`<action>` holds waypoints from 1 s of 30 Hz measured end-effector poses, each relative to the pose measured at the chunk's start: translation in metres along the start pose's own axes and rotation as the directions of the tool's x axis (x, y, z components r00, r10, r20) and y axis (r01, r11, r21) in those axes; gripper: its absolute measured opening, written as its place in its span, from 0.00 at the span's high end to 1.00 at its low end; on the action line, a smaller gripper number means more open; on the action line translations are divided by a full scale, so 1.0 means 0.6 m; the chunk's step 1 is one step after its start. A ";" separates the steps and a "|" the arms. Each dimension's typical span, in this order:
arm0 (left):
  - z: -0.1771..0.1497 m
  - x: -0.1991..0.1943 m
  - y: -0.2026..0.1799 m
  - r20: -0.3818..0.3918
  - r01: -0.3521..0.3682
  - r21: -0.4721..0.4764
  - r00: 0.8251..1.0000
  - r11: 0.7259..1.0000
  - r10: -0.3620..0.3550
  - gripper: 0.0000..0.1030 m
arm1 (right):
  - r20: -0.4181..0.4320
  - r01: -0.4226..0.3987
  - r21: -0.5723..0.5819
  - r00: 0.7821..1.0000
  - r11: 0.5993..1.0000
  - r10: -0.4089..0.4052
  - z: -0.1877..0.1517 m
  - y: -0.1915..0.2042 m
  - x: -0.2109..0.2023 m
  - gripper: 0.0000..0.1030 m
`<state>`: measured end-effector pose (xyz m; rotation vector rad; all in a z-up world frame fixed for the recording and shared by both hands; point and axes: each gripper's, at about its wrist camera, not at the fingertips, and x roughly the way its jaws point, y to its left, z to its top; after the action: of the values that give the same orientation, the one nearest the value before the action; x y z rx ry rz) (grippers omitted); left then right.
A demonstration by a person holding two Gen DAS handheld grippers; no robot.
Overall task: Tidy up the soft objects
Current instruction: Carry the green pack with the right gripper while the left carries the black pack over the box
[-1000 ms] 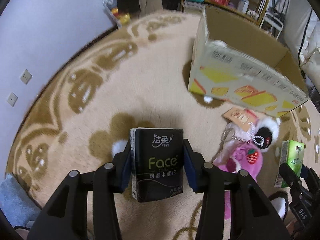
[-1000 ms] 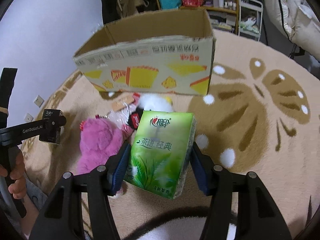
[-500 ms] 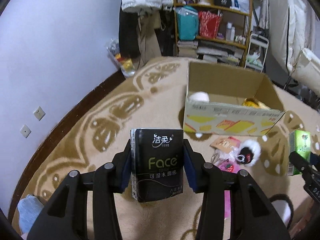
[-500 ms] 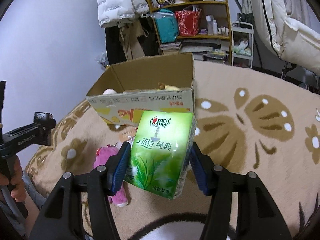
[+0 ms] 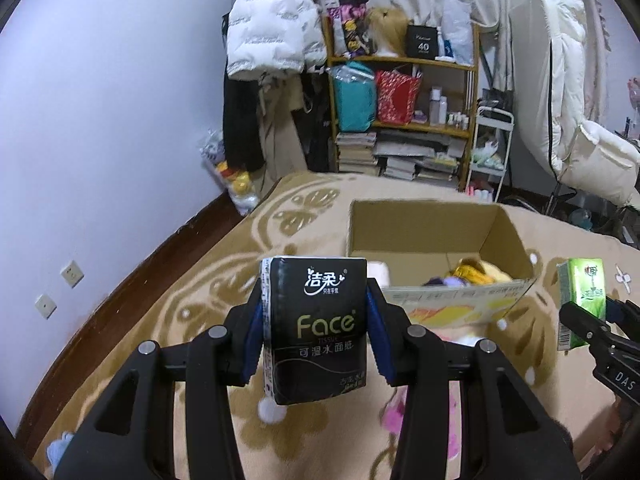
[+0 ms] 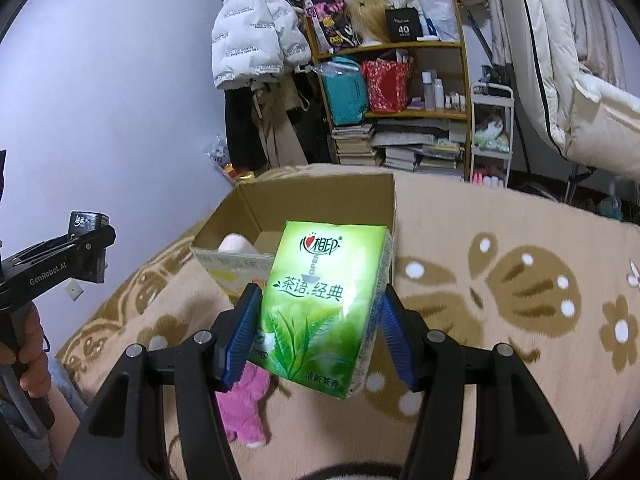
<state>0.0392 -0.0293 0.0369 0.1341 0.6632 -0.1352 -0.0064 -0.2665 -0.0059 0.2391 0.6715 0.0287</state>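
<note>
The left gripper (image 5: 316,334) is clamped on the black tissue pack (image 5: 314,330), held upright above the patterned rug (image 5: 192,304). Ahead stands the open cardboard box (image 5: 432,236), holding a white roll (image 6: 237,245) and other items. The right gripper (image 6: 316,332) is clamped on the green tissue pack (image 6: 322,304), tilted, above the pink plush toy (image 6: 244,408).

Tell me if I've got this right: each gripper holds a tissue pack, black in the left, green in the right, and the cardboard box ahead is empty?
Not empty. The left wrist view shows a white roll and other items inside the cardboard box. The rest is right.
</note>
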 end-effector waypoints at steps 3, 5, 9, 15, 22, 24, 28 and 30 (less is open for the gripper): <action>0.023 0.011 -0.013 0.019 0.004 0.015 1.000 1.000 -0.004 0.57 | 0.009 0.000 -0.005 1.000 1.000 0.001 0.017 -0.004 0.013 0.40; 0.038 0.026 -0.020 0.014 -0.010 0.026 1.000 1.000 0.010 0.57 | 0.010 0.003 -0.006 1.000 1.000 -0.003 0.026 -0.009 0.024 0.40; 0.065 0.056 -0.029 0.019 -0.003 0.023 1.000 1.000 0.003 0.57 | -0.001 0.007 -0.013 1.000 1.000 -0.007 0.040 -0.021 0.051 0.40; 0.092 0.112 -0.046 0.013 0.019 0.028 1.000 0.999 -0.020 0.57 | -0.026 -0.006 0.011 1.000 1.000 0.006 0.050 -0.040 0.088 0.40; 0.105 0.164 -0.078 -0.001 0.032 0.075 0.999 0.997 -0.032 0.57 | -0.036 -0.005 0.013 0.999 1.000 0.005 0.067 -0.052 0.126 0.40; 0.102 0.174 -0.089 -0.006 0.015 0.111 1.000 0.994 -0.015 0.57 | -0.013 0.006 0.006 1.000 1.000 -0.006 0.073 -0.052 0.131 0.40; 0.102 0.191 -0.102 -0.004 0.002 0.147 1.000 0.989 -0.002 0.57 | -0.017 -0.001 -0.035 1.000 0.999 0.001 0.085 -0.043 0.149 0.40; 0.104 0.196 -0.105 -0.007 0.013 0.151 1.000 0.989 -0.012 0.57 | -0.024 -0.011 -0.045 1.000 0.999 0.010 0.089 -0.040 0.158 0.40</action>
<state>0.1579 -0.1113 0.0075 0.2759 0.6601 -0.1970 0.0999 -0.2914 -0.0291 0.1993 0.6926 0.0566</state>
